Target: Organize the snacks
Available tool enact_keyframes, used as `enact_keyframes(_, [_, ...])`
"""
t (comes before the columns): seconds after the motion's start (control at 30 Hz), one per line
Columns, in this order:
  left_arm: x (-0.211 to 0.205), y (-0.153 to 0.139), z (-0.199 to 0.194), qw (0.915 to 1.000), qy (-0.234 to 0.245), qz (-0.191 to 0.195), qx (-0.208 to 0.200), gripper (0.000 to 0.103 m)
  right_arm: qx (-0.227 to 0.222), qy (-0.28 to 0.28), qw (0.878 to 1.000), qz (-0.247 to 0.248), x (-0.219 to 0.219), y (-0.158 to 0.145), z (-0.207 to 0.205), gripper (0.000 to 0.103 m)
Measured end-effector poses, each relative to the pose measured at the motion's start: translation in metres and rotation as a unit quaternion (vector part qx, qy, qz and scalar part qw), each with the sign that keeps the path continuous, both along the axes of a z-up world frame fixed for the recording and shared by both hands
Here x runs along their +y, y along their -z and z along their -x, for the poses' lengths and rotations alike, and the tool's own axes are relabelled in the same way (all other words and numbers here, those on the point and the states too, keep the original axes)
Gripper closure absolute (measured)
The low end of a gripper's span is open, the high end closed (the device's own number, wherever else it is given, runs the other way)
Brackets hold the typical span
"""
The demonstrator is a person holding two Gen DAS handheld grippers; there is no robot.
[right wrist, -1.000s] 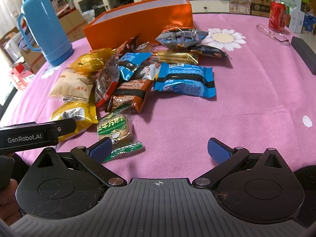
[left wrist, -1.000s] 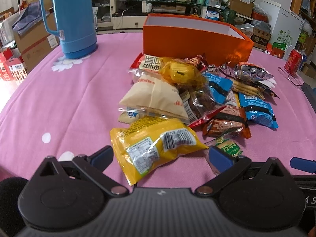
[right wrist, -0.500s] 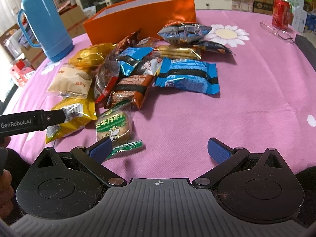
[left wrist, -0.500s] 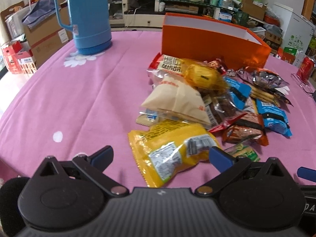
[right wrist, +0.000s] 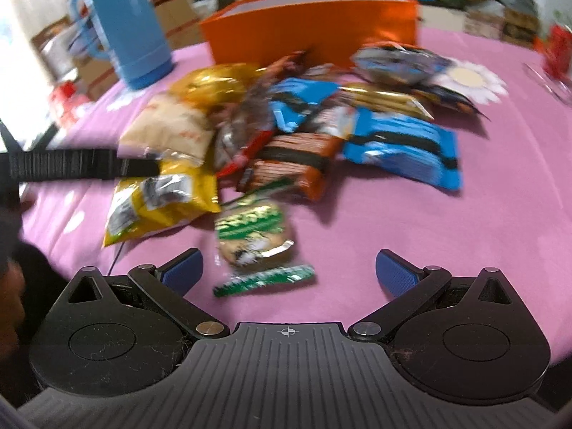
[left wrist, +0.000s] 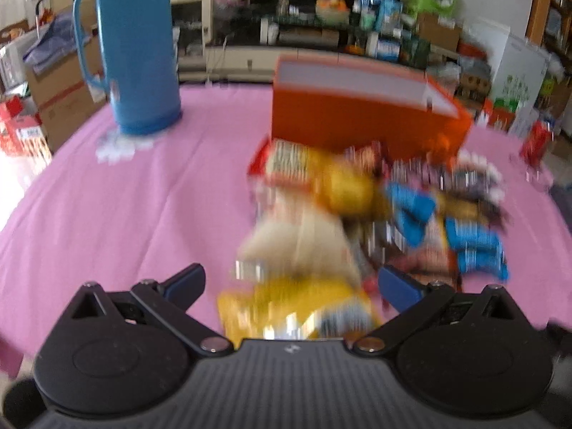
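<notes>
- The left gripper (left wrist: 291, 282) has its jaws spread wide and empty, with the yellow bag (left wrist: 296, 307) lying between the blue pads (left wrist: 186, 279) on the pink cloth (left wrist: 125, 196). In the right view the bag (right wrist: 161, 196) lies flat at the near left edge of the pile, with the left tool's black finger (right wrist: 82, 168) over its top edge.
- The right gripper (right wrist: 287, 268) is also spread and empty, hovering over the green packet (right wrist: 254, 236), which sits just in front of it and apart from the pile.
- The orange box (left wrist: 357, 121) stands behind the snacks, open at the top; it is most likely where they go, and it looks empty from here, though its floor is hidden.
- Risk: the yellow bag is puffy and slick. A pinch on the bulge could let it squirt out or burst; the crimped edge looks the safer hold.
- Risk: the beige bag (left wrist: 296, 243) touches the yellow one. Closing too far forward could catch both or drag the pile.
- Risk: both views are smeared, so the tools seem to be moving fast; a hasty close could miss the thin bag and grab cloth instead.
- Risk: the two tools work close together at the pile's near edge and could knock each other.
- Risk: the flask (left wrist: 139, 53) stands well left of the box; a wide swing could tip it.
</notes>
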State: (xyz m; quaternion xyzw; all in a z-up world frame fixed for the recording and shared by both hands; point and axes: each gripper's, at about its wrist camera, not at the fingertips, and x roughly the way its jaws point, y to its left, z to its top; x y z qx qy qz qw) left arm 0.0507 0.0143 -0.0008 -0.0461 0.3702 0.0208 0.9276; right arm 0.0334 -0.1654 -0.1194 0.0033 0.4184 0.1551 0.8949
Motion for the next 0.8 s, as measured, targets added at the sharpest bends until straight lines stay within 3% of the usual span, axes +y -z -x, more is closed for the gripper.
enact_keyframes(0.13, [-0.001,-0.014,-0.046,0.9996,0.022,0.001,-0.016,0.001,-0.017,-0.006,1.0,0.0,0.002,-0.006,-0.016,0.01])
enact_keyframes(0.27, [-0.014,0.001,-0.102,0.9987,0.046,-0.017,0.013,0.001,-0.033,0.01,0.999,0.015,-0.011,-0.009,-0.038,0.01])
enact_keyframes(0.4, [-0.024,0.019,-0.135,0.9959,0.056,-0.065,0.028,0.001,-0.017,0.053,0.998,0.023,-0.035,0.005,-0.055,0.01])
enact_keyframes(0.53, [-0.005,0.034,-0.127,0.9948,0.05,-0.078,0.042,0.003,-0.036,0.042,0.998,0.039,-0.039,0.013,-0.048,0.01])
enact_keyframes(0.7, [0.044,0.042,-0.116,0.9926,-0.021,-0.107,0.054,0.001,-0.064,0.052,0.995,0.064,-0.034,0.019,-0.042,0.01])
enact_keyframes(0.8, [0.071,0.034,-0.102,0.9953,-0.044,-0.072,0.048,0.001,-0.075,0.049,0.994,0.062,-0.035,0.02,-0.038,0.01])
